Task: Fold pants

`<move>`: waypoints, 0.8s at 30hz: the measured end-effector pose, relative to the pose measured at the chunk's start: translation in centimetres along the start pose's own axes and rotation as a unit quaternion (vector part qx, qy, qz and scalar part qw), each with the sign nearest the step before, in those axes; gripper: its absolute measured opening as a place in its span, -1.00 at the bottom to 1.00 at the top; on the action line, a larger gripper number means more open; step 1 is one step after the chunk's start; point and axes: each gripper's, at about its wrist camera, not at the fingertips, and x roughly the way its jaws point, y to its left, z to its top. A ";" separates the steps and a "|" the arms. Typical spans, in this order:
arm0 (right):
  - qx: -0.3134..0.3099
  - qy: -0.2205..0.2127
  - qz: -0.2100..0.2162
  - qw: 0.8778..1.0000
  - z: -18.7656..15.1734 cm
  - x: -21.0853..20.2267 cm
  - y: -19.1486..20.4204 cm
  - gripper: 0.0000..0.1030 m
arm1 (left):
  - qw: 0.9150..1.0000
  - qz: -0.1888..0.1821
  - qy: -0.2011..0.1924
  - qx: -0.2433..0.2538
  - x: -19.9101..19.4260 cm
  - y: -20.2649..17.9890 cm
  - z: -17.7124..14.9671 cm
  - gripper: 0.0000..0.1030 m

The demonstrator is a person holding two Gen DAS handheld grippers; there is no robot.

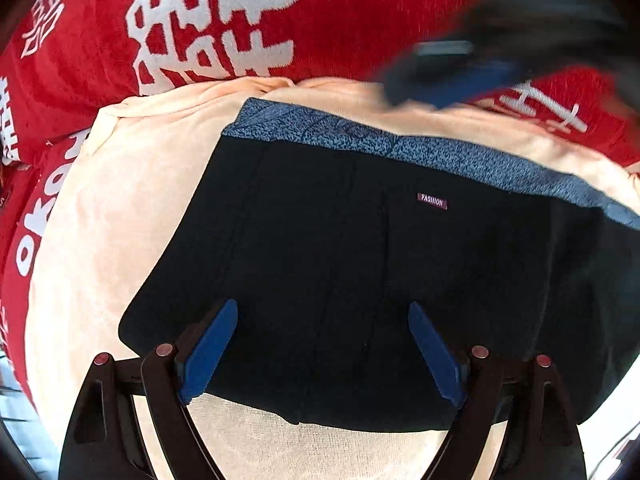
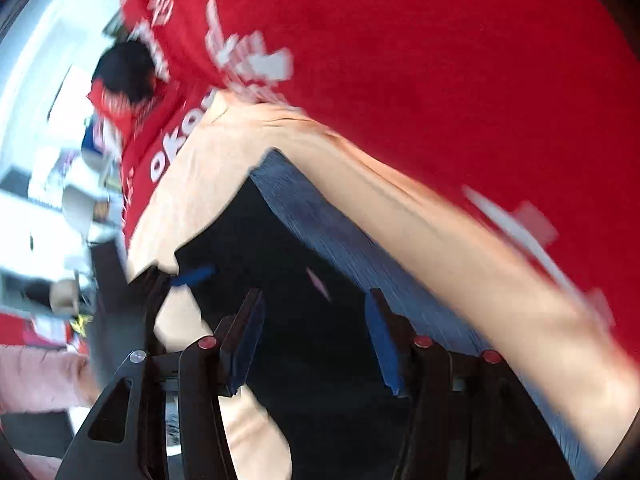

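Two layers of cloth, a red blanket [image 1: 360, 20] and a peach towel [image 1: 120, 220], carry the folded dark pants [image 1: 360, 272], waistband [image 1: 440, 152] away. Left gripper [image 1: 322, 348] hovers released over the near edge, nearer; right gripper [image 2: 314, 340] released, empty.

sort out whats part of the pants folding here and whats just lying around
Part of the job:
- dark pants with a blue speckled waistband
- left hand-held gripper, open above the pants
- right hand-held gripper, open, nothing between its pads

Just lying about:
- peach cloth under the pants
- red cloth with white lettering
- blurred clutter at the edge
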 end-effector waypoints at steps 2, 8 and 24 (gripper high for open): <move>-0.013 0.009 -0.005 1.000 2.1 2.2 1.1 0.09 | 1.000 -0.002 -0.010 -0.001 0.0 0.4 -0.6 0.71; -0.019 0.035 -0.027 0.999 6.9 8.0 2.1 0.09 | 0.999 -0.017 -0.035 0.003 -0.7 0.3 -2.5 0.71; 0.015 0.031 -0.028 0.999 7.8 10.1 3.7 -0.64 | 0.999 -0.032 -0.016 -0.007 -2.2 3.1 -2.1 0.71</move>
